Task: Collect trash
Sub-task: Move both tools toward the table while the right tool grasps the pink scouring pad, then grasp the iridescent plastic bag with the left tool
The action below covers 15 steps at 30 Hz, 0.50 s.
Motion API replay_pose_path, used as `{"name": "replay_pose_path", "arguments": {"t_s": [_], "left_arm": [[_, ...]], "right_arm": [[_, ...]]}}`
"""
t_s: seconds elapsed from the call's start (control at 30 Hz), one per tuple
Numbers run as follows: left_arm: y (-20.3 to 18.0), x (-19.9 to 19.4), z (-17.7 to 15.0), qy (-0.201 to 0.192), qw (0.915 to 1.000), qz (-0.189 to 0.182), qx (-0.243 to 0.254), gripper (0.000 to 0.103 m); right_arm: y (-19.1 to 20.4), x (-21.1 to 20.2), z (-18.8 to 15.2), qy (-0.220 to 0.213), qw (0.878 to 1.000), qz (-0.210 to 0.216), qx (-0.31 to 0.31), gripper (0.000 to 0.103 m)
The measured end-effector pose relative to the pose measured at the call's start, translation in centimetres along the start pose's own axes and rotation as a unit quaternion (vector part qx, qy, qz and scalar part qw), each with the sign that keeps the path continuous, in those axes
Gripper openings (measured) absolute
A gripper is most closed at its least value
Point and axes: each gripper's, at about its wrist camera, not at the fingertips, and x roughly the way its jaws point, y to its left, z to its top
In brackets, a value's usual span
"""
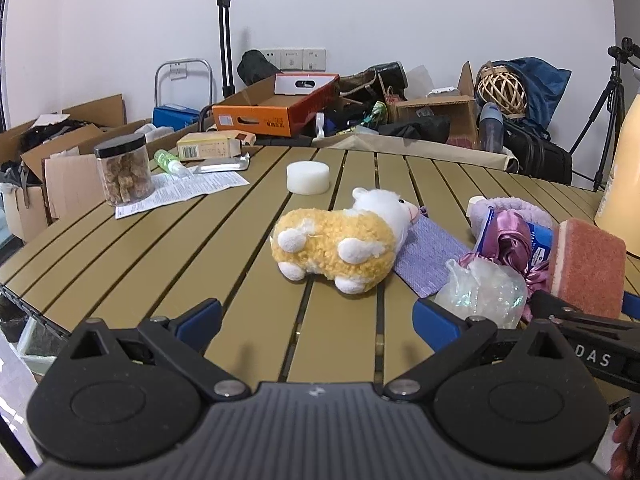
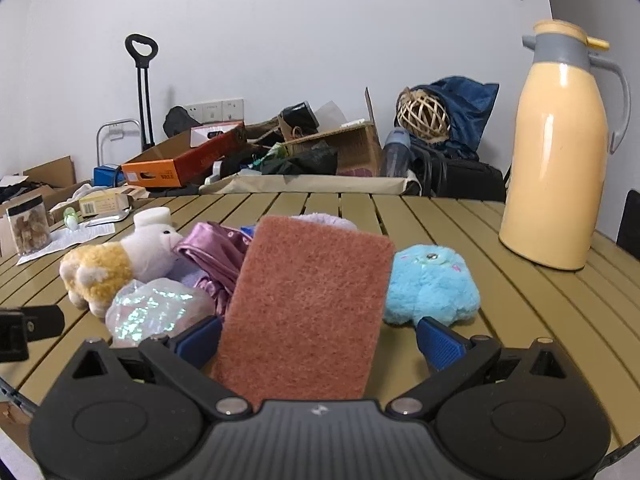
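My left gripper (image 1: 316, 320) hangs low over the slatted olive-tan table (image 1: 160, 248), jaws spread wide and holding nothing. Straight ahead of its tips lies a yellow-and-white plush lamb (image 1: 340, 240) on its side. Just beyond my left gripper's right finger sits a crumpled clear iridescent plastic wrapper (image 1: 482, 290), touching a bunched purple satin ribbon (image 1: 510, 240) behind it. Over to my right gripper (image 2: 318, 338): its jaws stand wide too, and a rectangular rust-pink scouring sponge (image 2: 308, 312) rises upright between them, but I cannot tell whether either blue pad actually presses it. That same wrapper (image 2: 154, 306) lies just off my right gripper's left finger, with the lamb (image 2: 116, 266) further left. A fluffy light-blue plush toy (image 2: 430, 284) sits just past the right finger. Far ahead to the right stands a tall cream thermos jug with a grey top (image 2: 560, 152), upright, well apart from the pile.
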Motion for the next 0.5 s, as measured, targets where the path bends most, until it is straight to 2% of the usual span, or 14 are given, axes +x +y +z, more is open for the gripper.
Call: {"name": "replay_pose_path", "arguments": {"t_s": [0.23,0.37,0.4,0.5], "left_arm": [[-0.5,0.4,0.2,0.01,0.9999,-0.005,-0.003,0.103],[-0.9,0.3,0.4,0.01,0.9999,-0.008,-0.003,0.103],[-1.0,0.2,0.4,0.01,0.9999,-0.01,-0.004,0.103],[-1.4,0.1,0.5,0.009,0.9999,-0.012,-0.005,0.103]], "right_arm": [[0.2,0.7,-0.1,0.009,1.0,-0.013,0.006,0.101],[-0.1,1.0,-0.1,0.018,1.0,-0.002,0.016,0.082],[-0.2,1.0,-0.2,0.02,1.0,0.001,0.019,0.075],[-0.4,0.8,-0.3,0.018,1.0,0.007,0.025,0.073]]}}
